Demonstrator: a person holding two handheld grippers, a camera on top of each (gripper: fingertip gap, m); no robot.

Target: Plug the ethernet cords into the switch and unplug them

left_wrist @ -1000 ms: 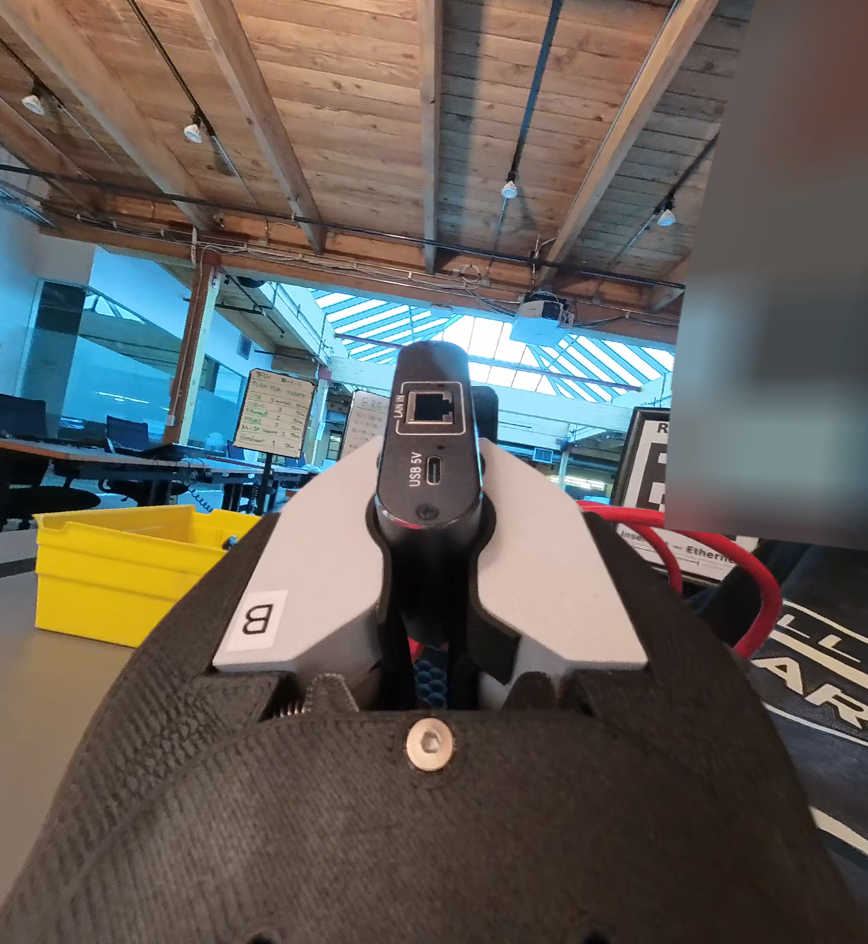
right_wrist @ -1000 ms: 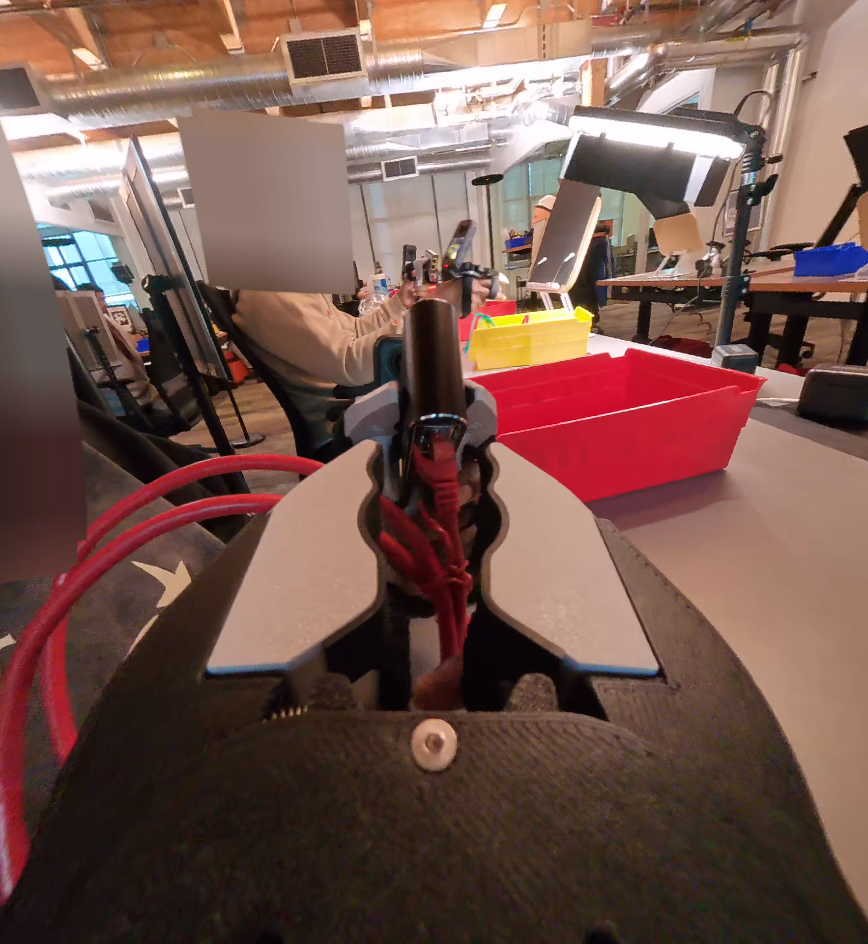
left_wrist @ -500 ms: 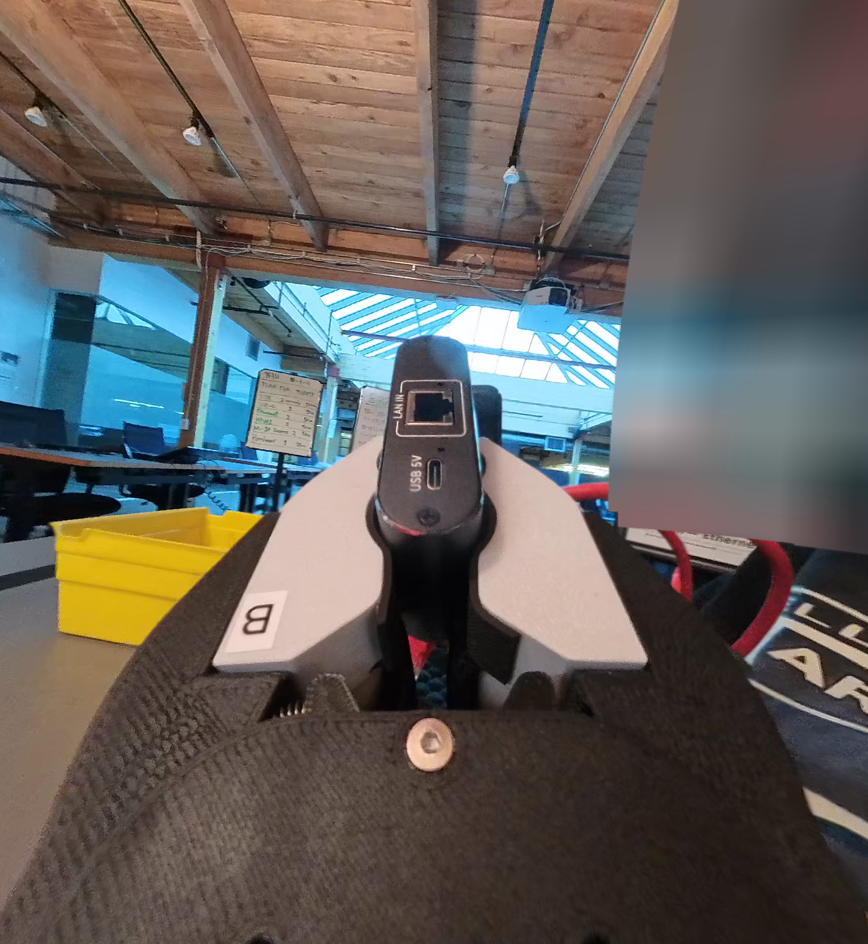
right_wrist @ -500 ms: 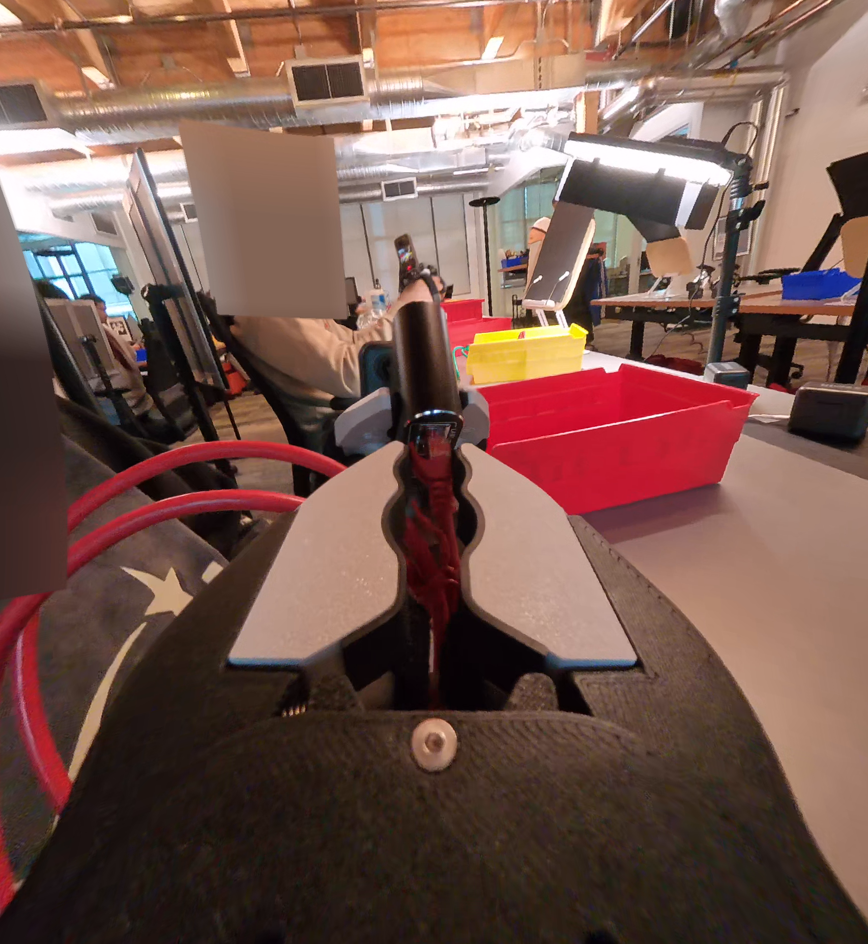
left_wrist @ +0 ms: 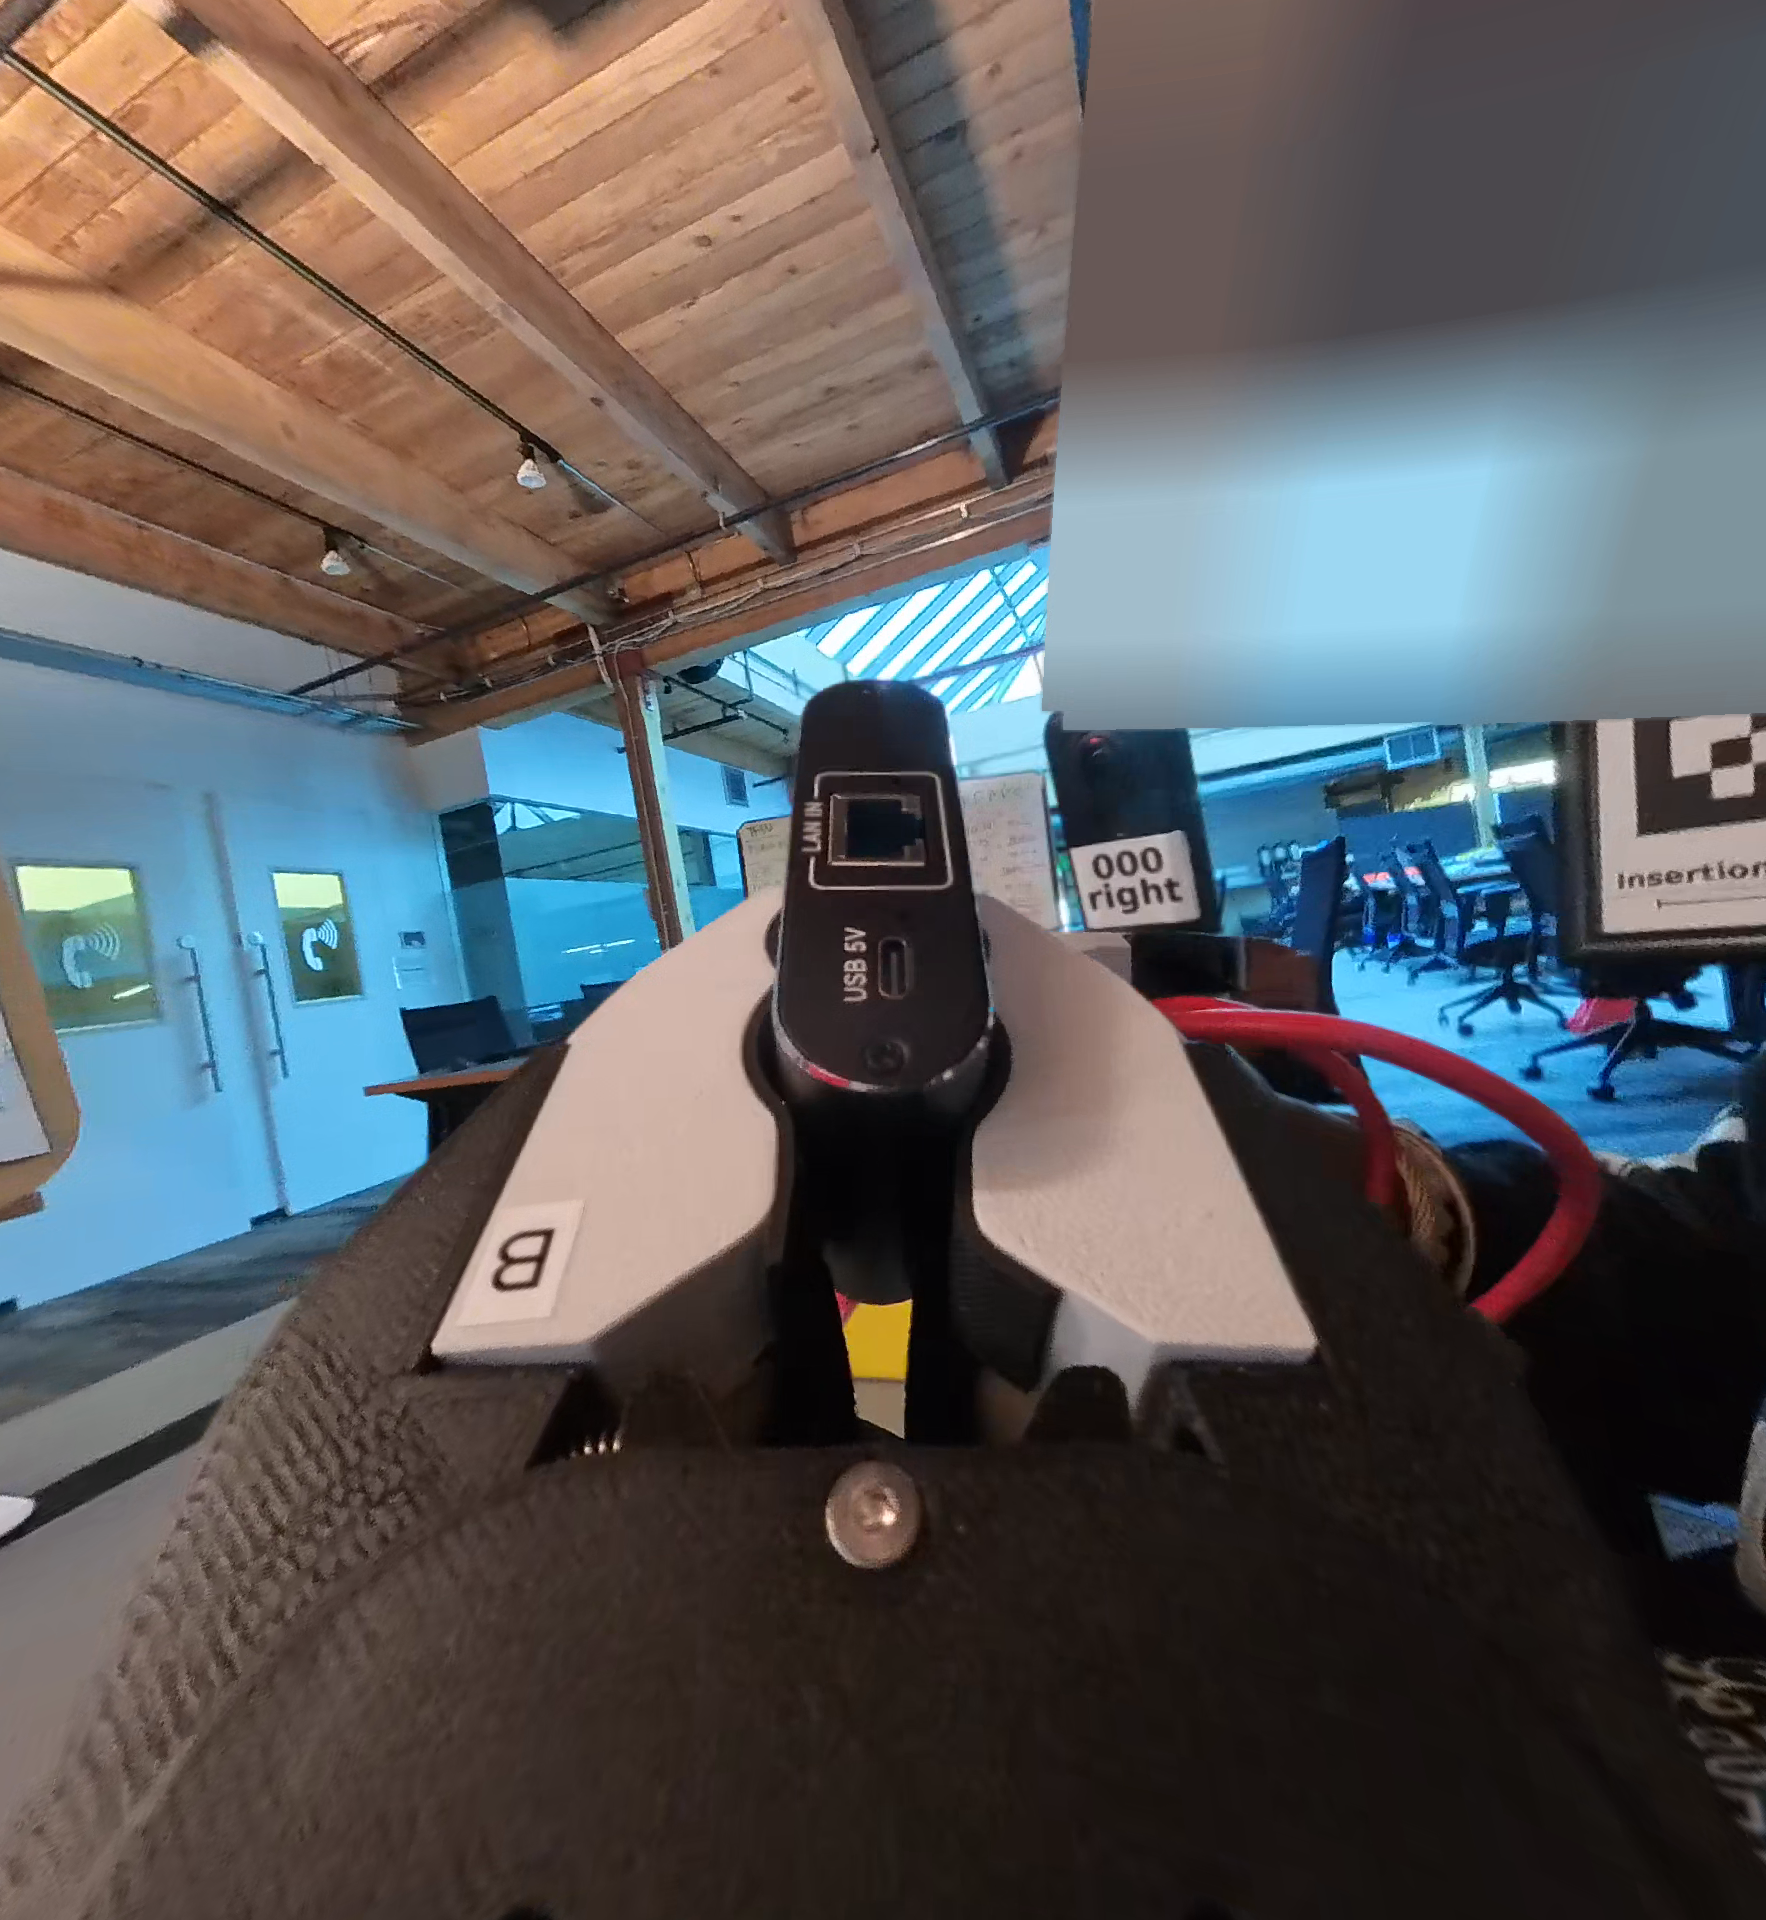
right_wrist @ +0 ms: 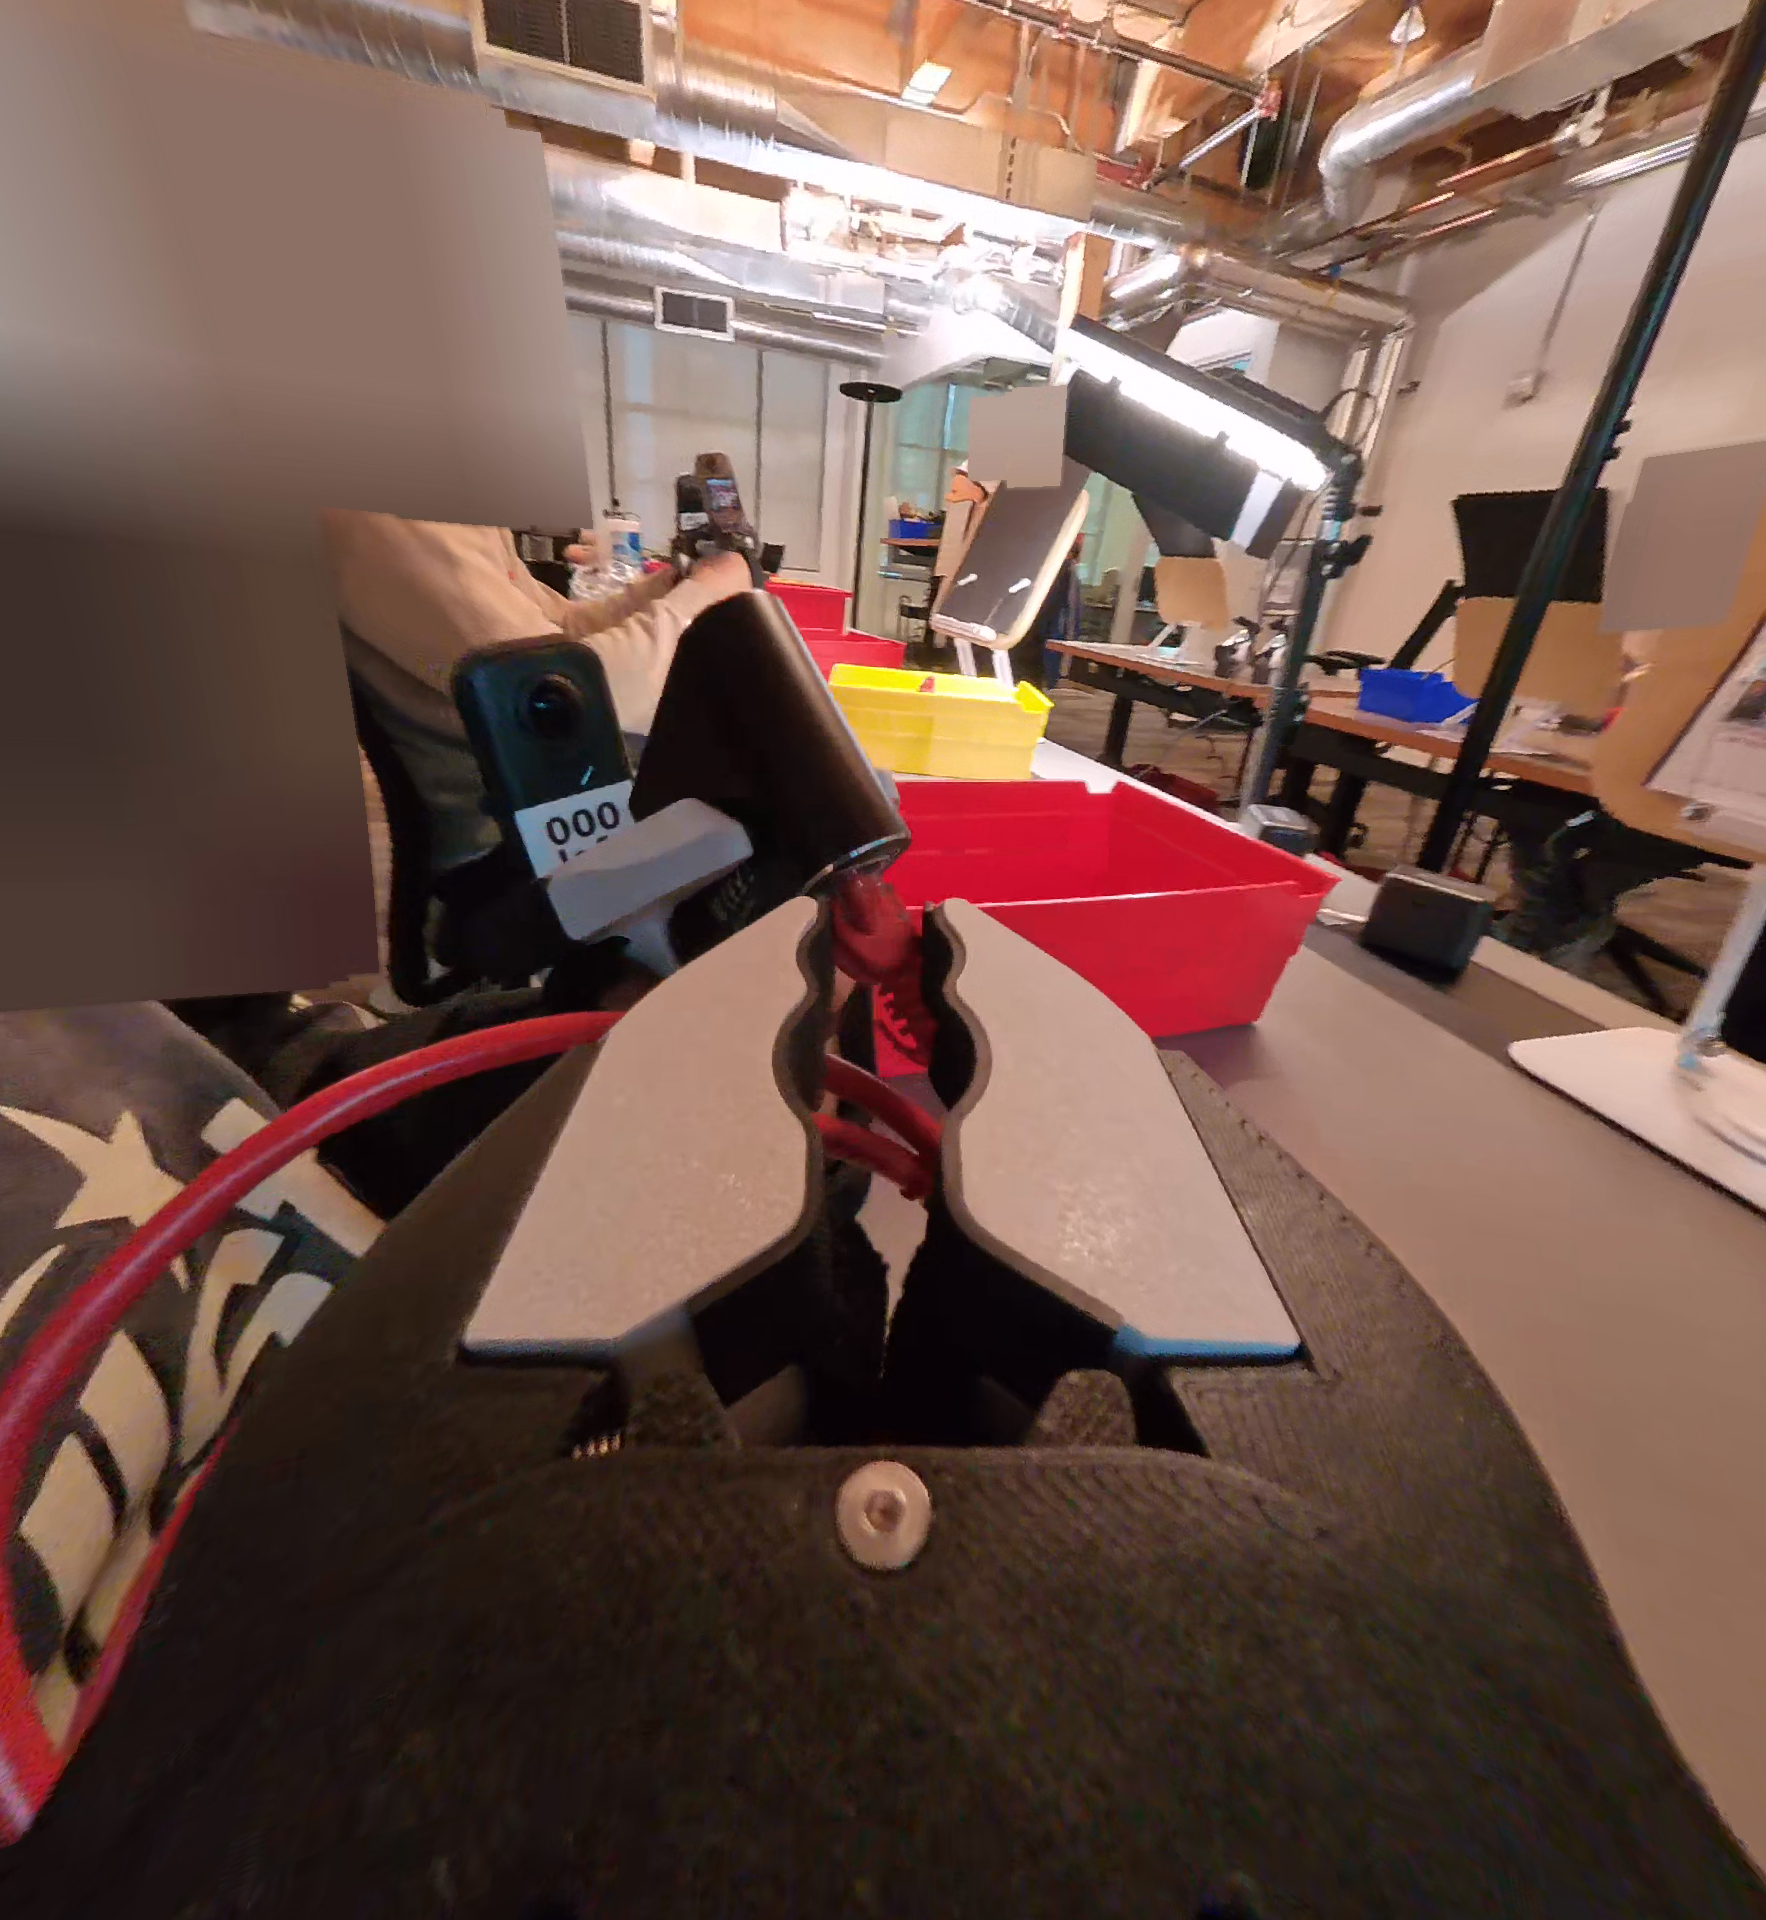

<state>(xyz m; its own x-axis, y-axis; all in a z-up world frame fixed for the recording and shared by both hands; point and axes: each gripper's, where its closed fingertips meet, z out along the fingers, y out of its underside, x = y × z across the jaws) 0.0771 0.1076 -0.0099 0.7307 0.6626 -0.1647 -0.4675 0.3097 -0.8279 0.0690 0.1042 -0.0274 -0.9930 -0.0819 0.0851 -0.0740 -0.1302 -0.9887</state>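
Left tool (left_wrist: 884, 1039) gripping black switch (left_wrist: 879, 894), right tool (right_wrist: 879, 935) pinching red cord (right_wrist: 874, 930), grey table (right_wrist: 1481, 1195), timber ceiling (left_wrist: 546, 260)

The left gripper's fingers (left_wrist: 671, 1132) are hiding the switch's (left_wrist: 879, 894) lower body. The switch is covering the red plug's (right_wrist: 874, 920) tip. The red cord (right_wrist: 235, 1174) is running off the picture's left edge.

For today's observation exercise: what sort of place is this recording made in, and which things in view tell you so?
Probably an open-plan office or lab workspace: rows of desks with black office chairs, exposed ceiling ducts, and a grey worktable carrying a red bin and a yellow bin.
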